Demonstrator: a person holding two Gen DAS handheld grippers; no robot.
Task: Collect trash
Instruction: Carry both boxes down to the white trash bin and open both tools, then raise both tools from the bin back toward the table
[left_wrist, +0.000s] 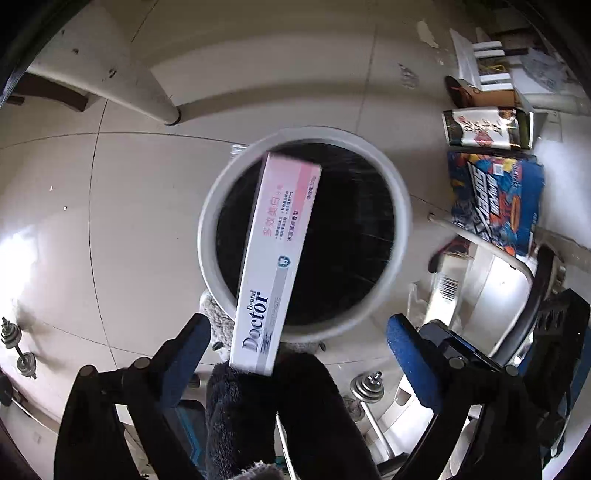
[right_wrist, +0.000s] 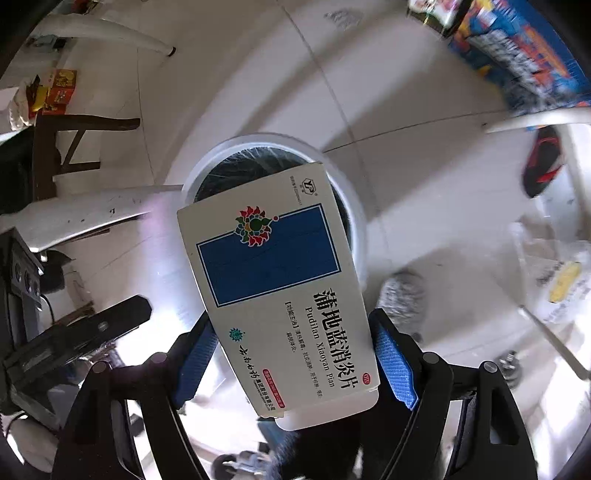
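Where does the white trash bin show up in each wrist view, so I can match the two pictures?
Left wrist: the white trash bin sits at centre, its black-lined opening partly crossed by the toothpaste box.
Right wrist: the bin is at centre, just above the middle, mostly hidden behind the medicine box.
Shared landmark: the blue comic-print package, on the right in the left view and top right in the right view.
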